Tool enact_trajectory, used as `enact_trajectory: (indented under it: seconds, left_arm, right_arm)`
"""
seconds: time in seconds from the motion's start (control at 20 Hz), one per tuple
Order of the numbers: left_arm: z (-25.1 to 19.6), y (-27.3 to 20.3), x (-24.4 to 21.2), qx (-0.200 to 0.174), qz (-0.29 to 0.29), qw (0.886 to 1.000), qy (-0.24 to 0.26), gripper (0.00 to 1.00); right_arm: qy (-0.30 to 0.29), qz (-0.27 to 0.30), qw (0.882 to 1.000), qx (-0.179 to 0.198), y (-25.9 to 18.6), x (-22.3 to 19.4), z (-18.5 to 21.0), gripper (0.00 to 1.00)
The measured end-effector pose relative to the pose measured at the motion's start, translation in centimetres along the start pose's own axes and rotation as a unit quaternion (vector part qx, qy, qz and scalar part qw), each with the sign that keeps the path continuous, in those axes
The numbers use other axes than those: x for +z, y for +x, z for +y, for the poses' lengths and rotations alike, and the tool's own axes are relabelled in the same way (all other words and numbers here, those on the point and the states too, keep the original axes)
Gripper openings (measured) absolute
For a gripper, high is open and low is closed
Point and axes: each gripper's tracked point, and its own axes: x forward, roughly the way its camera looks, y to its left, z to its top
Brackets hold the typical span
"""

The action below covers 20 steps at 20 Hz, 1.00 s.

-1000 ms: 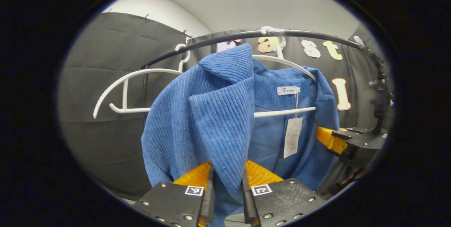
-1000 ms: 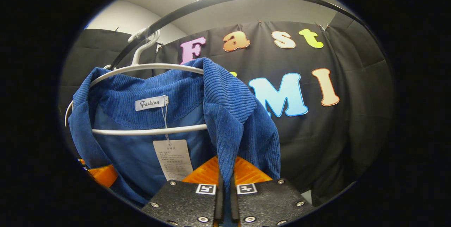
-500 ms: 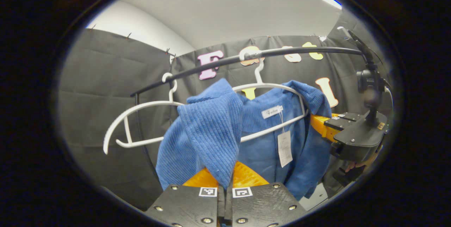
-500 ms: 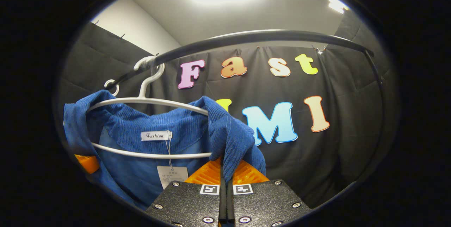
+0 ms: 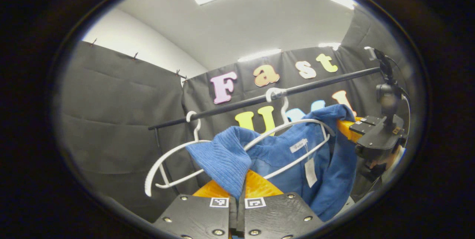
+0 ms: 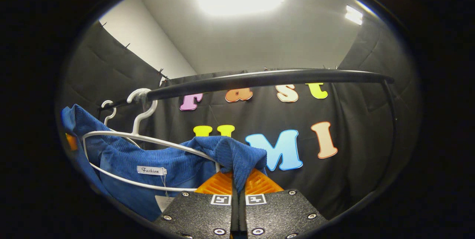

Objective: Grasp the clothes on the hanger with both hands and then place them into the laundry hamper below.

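Blue corduroy jacket (image 5: pixel 282 157) draped on a white plastic hanger (image 5: pixel 297 127) hooked over the black rail (image 5: pixel 259 100). Left gripper (image 5: pixel 240 190) fingers closed on one lapel; right gripper (image 6: pixel 238 185) fingers closed on the other lapel.

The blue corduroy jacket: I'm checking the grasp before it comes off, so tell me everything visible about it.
The blue corduroy jacket is ribbed cloth with a smoother lining, a white neck label and a paper tag hanging on a string. It hangs open-fronted on a white hanger hooked on the black rail. The left gripper pinches one front edge, the right gripper the other, and the cloth bunches over each.
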Motion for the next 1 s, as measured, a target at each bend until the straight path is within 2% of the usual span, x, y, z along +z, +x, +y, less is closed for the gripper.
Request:
enact_trajectory:
  seconds: [0.3, 0.45, 0.6, 0.7, 1.0]
  left_arm:
    - [6.6, 0.5, 0.8, 0.017, -0.004, 0.999, 0.037, 0.00]
    - [8.6, 1.4, 0.3, 0.021, 0.003, 0.999, 0.037, 0.00]
    - [9.6, 2.5, -0.6, 0.016, 0.010, 0.997, 0.069, 0.00]
    - [11.8, 3.3, -1.3, 0.028, 0.016, 0.996, 0.081, 0.00]
    - [13.3, 6.7, -6.4, 0.010, 0.047, 0.998, 0.047, 0.00]
  right_arm:
    - [-0.017, -0.002, 1.000, -0.022, 1.6, 0.2, -3.2, 0.00]
    - [-0.023, 0.005, 0.999, -0.039, 3.1, -0.4, -4.9, 0.00]
    - [-0.026, 0.012, 0.998, -0.054, 3.4, -1.2, -6.4, 0.00]
    - [-0.029, 0.022, 0.998, -0.054, 3.6, -2.1, -6.6, 0.00]
    - [-0.042, 0.051, 0.997, -0.043, 3.7, -5.0, -6.7, 0.00]
